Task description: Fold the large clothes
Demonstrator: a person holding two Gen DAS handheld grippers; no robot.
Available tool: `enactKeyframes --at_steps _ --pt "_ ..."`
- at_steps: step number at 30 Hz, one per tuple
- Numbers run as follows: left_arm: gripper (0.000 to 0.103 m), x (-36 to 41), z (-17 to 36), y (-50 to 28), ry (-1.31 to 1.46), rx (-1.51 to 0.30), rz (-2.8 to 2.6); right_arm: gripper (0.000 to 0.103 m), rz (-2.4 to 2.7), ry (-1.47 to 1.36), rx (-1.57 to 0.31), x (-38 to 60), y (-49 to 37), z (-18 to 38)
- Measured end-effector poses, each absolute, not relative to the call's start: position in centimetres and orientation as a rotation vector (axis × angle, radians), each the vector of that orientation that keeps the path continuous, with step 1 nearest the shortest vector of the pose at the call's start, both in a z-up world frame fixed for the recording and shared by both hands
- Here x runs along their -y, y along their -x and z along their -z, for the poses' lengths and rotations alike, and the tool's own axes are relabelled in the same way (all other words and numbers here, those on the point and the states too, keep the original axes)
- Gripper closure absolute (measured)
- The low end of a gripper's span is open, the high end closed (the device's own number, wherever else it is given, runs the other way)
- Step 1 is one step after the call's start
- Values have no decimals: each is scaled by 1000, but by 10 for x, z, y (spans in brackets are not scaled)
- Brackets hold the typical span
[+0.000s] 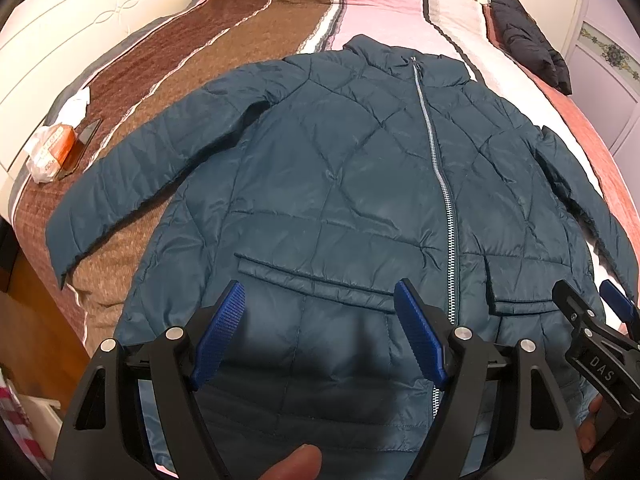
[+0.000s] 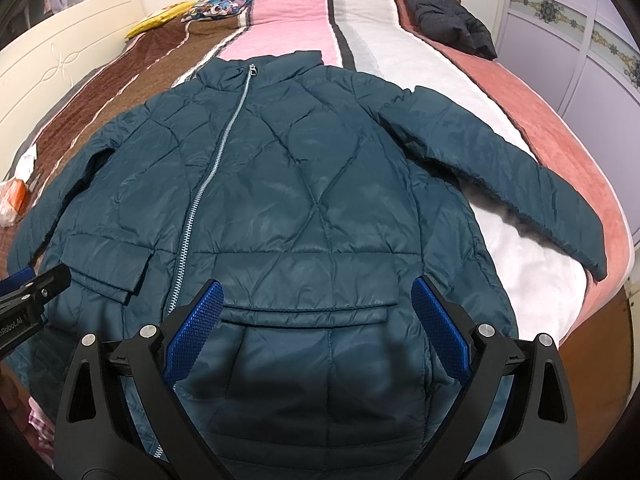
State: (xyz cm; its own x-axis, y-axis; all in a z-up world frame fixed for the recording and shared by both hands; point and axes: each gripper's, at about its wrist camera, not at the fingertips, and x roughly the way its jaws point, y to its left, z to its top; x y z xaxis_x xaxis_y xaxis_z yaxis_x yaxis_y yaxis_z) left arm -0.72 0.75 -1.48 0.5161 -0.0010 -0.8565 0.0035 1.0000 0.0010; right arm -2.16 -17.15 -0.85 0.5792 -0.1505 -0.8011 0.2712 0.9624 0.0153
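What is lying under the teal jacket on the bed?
The teal jacket lies spread flat on a striped bedspread, with brown, pink, white and salmon bands showing around it. Whatever is directly beneath the jacket body is covered and cannot be seen.

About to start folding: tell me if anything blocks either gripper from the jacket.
Nothing visible does. The left gripper and right gripper hover open over the teal jacket, with only bare fabric between their fingers.

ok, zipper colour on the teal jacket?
Silver metal zipper running diagonally down the jacket; clearest in the left wrist view.
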Motion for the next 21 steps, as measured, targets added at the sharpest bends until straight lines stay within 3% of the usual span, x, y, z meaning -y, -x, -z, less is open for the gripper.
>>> enactKeyframes --at_steps 21 --pt "28 -8 16 8 -1 -1031 3 9 247 -149 -923 172 23 10"
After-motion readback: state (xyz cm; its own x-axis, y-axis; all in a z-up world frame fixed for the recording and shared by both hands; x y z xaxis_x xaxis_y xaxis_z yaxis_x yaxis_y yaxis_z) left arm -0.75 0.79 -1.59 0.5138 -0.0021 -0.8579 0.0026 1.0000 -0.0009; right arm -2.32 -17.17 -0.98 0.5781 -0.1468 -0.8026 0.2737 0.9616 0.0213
